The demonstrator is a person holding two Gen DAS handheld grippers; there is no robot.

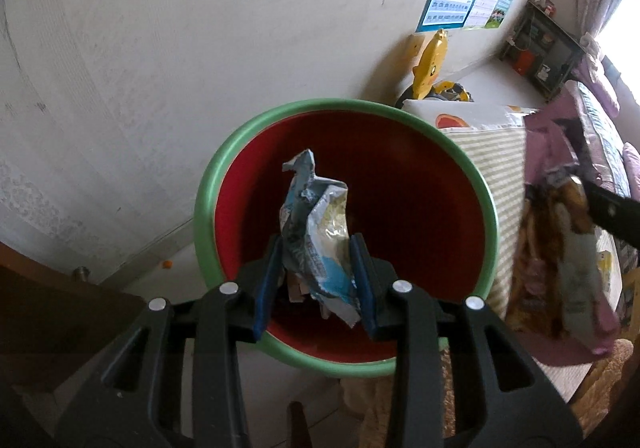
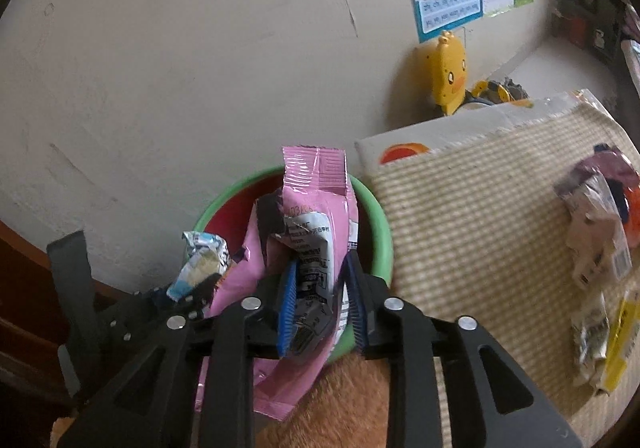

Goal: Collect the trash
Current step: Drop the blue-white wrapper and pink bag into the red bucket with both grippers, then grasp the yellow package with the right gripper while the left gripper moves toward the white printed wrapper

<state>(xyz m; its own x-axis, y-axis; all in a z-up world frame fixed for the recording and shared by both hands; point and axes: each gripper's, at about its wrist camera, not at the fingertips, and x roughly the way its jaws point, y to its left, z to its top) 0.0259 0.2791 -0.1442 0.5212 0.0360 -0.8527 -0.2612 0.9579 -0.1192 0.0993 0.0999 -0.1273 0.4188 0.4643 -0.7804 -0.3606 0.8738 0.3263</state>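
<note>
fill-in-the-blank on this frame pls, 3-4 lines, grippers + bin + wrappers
1. The left gripper is shut on a crumpled blue-and-white wrapper above the ____ bin.
2. The right gripper is shut on a ____ wrapper.
3. The bin's inside is ____.
4. More wrappers lie on the ____ cloth beside the bin.

Missing words: green-rimmed; pink; red; checked

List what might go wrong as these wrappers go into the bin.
1. The right gripper holds the pink wrapper near the bin rim; released here, it may drop outside.
2. The left gripper with its blue wrapper is close by, so the two could bump.
3. More trash lies on the cloth and could be missed.
</note>
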